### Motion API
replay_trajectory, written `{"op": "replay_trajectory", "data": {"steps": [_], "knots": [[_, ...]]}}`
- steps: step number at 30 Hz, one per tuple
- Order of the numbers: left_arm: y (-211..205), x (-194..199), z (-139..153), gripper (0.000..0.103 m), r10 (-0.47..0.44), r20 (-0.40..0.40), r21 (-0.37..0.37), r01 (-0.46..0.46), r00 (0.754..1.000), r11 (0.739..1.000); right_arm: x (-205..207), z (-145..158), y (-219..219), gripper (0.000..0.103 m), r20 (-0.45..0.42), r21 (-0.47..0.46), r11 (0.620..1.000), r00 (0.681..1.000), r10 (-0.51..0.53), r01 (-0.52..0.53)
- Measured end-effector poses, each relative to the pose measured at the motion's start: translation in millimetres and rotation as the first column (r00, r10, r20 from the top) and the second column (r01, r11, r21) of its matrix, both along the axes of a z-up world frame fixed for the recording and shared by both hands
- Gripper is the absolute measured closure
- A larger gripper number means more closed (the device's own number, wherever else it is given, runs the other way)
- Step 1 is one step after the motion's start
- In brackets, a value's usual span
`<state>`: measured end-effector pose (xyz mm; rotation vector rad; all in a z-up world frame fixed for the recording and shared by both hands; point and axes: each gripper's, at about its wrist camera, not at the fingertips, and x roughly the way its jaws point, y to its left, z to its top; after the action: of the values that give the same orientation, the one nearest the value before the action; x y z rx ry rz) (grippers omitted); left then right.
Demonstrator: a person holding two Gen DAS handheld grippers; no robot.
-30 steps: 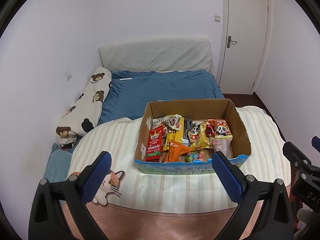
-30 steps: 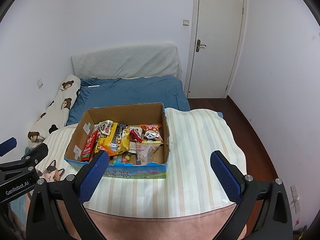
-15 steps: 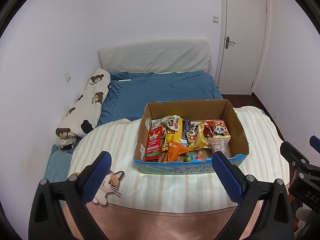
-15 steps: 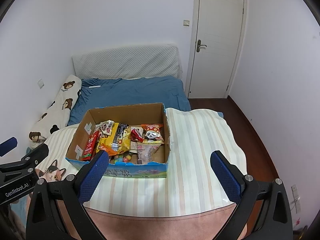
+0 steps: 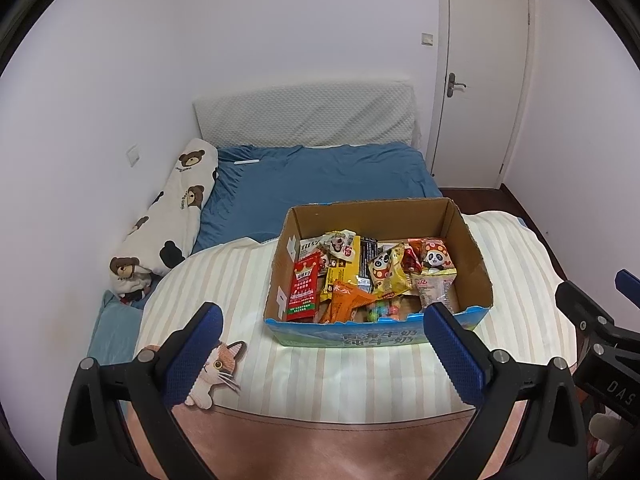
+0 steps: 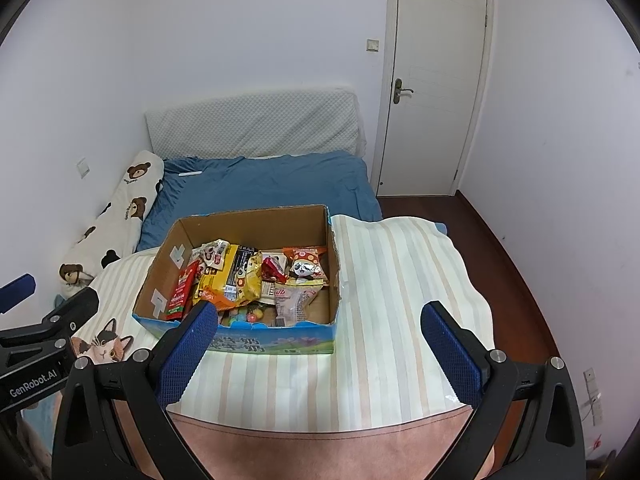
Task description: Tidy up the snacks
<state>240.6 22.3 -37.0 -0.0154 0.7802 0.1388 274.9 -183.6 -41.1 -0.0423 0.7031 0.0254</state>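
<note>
Both grippers, left and right, hover spread wide and empty, their blue pads dimpled. The snacks, crinkly foil packets, fill a rectangular cardboard box on the striped cloth.

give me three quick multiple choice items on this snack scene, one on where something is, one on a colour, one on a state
1. Where do the snack packets lie?
A. inside the cardboard box
B. on the blue sheet
C. on the floor

2. What colour are the gripper pads?
A. red
B. blue
C. green

3. How do the two grippers stand?
A. both shut on packets
B. one open, one shut
C. both open and empty

Key: 1 A, the snack packets are heaped inside the cardboard box. 2 B, the pads are blue. 3 C, the left gripper and right gripper have fingers spread wide with nothing between them.
</note>
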Motion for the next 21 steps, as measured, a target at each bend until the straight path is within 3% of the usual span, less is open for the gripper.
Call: {"op": "replay_trajectory", "data": {"steps": [21], "knots": [[1.1, -3.0, -3.4, 0.000, 0.000, -0.001, -0.007, 0.000, 1.000, 1.000, -1.8, 3.7, -2.9, 0.000, -0.004, 0.005, 1.000, 1.000, -0.005, 0.005]]}}
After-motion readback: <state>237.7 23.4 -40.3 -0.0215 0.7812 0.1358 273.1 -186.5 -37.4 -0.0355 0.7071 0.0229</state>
